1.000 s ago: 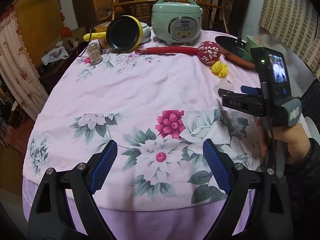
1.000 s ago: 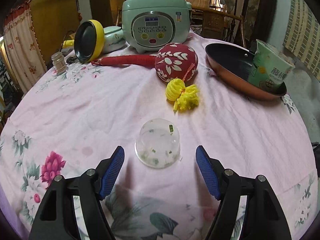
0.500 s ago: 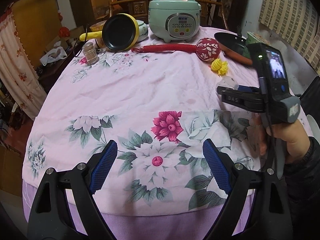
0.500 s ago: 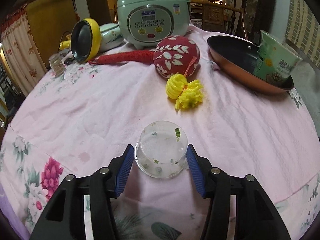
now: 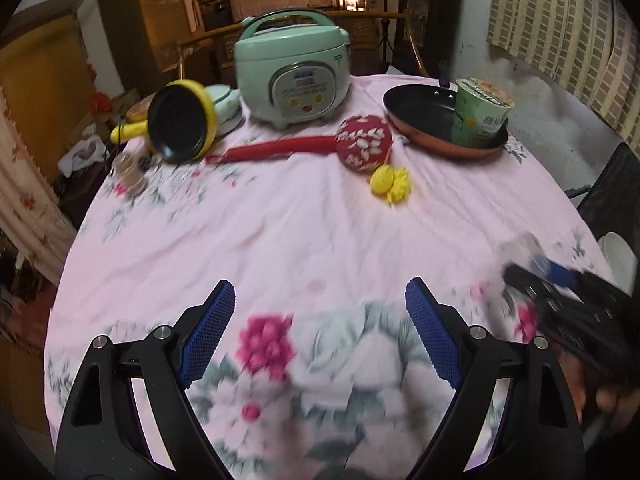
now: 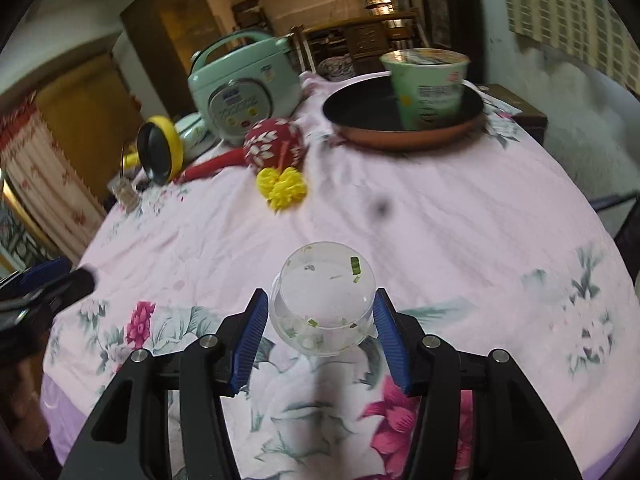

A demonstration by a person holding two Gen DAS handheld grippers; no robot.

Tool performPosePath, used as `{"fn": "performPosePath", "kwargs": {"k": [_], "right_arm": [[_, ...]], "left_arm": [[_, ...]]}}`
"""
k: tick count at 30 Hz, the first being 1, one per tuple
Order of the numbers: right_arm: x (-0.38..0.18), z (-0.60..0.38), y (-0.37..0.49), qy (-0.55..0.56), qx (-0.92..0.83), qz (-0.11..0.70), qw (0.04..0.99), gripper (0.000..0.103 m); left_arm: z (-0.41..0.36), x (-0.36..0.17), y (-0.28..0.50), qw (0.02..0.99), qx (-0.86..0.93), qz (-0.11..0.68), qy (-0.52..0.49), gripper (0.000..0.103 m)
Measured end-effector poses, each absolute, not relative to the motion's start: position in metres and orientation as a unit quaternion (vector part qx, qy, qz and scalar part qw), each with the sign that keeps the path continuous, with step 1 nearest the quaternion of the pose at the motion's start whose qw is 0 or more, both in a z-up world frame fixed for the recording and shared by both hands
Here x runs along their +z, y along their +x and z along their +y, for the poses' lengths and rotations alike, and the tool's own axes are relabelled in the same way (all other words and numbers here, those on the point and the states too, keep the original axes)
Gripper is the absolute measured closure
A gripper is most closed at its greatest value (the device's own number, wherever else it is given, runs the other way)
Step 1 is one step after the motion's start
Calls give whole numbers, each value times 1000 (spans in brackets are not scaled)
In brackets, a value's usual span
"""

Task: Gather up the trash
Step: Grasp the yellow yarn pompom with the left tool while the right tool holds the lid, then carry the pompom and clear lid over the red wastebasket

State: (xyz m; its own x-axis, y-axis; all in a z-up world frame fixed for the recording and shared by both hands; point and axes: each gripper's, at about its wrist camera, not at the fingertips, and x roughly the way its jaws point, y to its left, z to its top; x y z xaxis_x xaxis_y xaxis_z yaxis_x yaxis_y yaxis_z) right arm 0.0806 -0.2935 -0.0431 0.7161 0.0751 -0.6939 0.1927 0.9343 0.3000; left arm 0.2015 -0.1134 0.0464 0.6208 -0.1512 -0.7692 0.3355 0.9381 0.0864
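A clear plastic cup (image 6: 322, 308) with green scraps stuck inside sits between the blue pads (image 6: 252, 332) of my right gripper (image 6: 320, 300), which is shut on it near the table's front edge. In the left wrist view that gripper (image 5: 560, 292) and the cup (image 5: 524, 248) are a blur at the right. My left gripper (image 5: 319, 290) stands open over the flowered pink tablecloth (image 5: 280, 232) with nothing between its fingers. A green instant-noodle cup (image 5: 480, 116) stands in a copper frying pan (image 5: 420, 116) at the back right.
At the back of the table stand a mint rice cooker (image 5: 292, 68), a small yellow pan (image 5: 180, 124), a red massage hammer (image 5: 364, 144) with a yellow tassel (image 5: 390, 184), and a small jar (image 5: 130, 168). A curtain (image 5: 24, 184) hangs at the left.
My right gripper closed its pads on the clear cup and carried it sideways toward the near edge, rolling as it went. The left gripper stayed open and swung right across the table.
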Motion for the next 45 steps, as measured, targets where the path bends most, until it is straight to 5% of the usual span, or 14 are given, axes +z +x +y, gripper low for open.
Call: {"fn": "performPosePath", "kwargs": {"k": [13,28,33,45], "right_arm": [[-35,-330,65,220,-32,350,910,49],[-37,-320,66,228,9,365,903,49],[-44,-319,71,225,4,376,899,49],[-53,-312,77,197,-15,386,901,49]], "left_arm": [[-208,-7,302,866,-186,453,102,21],[-232,-51,364,839,-207,495,89,52],[-227,-49,361,845,-213,483,85,69],[-154,15,273,873,-200,438,76,70]]}}
